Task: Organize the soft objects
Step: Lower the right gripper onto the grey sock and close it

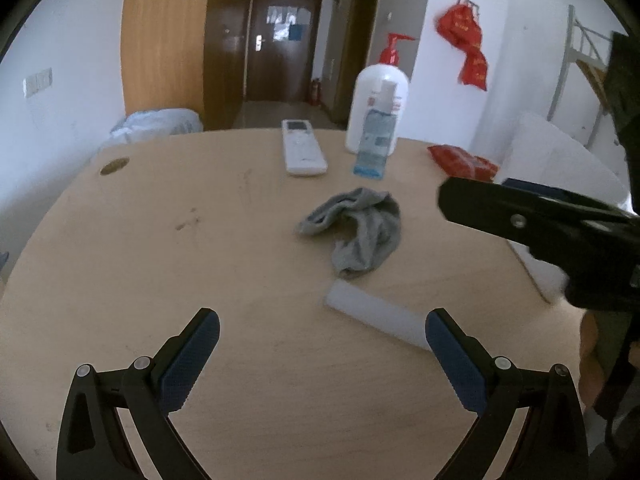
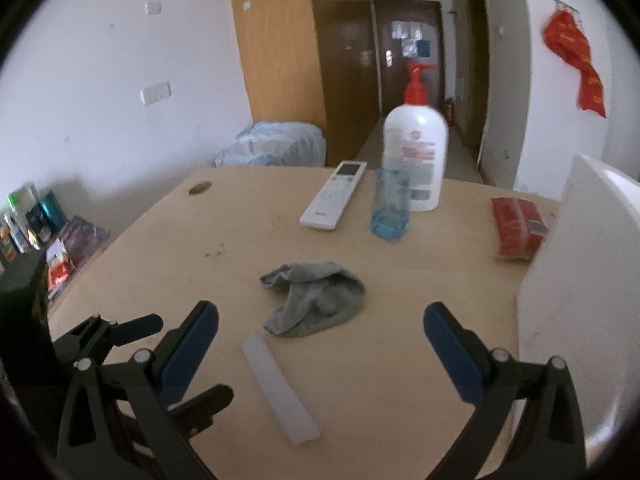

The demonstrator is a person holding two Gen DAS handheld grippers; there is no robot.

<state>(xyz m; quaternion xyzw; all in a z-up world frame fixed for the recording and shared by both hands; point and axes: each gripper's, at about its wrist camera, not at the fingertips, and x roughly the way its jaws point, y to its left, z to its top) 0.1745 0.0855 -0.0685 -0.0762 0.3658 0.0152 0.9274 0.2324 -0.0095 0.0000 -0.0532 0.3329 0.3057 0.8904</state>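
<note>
A crumpled grey sock [image 1: 356, 228] [image 2: 316, 298] lies in the middle of the round wooden table [image 1: 160, 260] [image 2: 380, 380]. A white foam strip [image 1: 376, 316] [image 2: 280, 388] lies flat just in front of it. My left gripper [image 1: 322, 322] stands open above the near table, short of the sock, with the strip's end by its right finger. My right gripper [image 2: 320, 312] is also open, and the sock lies a little beyond its fingertips. Its black body [image 1: 520, 220] reaches in from the right. The left gripper's fingers [image 2: 136, 326] show at the lower left.
At the far side stand a white remote [image 1: 302, 148] [image 2: 334, 196], a white pump bottle [image 1: 380, 96] [image 2: 416, 152] and a small blue spray bottle [image 1: 374, 140] [image 2: 390, 204]. A red packet [image 1: 460, 160] [image 2: 516, 232] lies beside a big white block [image 1: 560, 184] [image 2: 580, 280] at the right edge.
</note>
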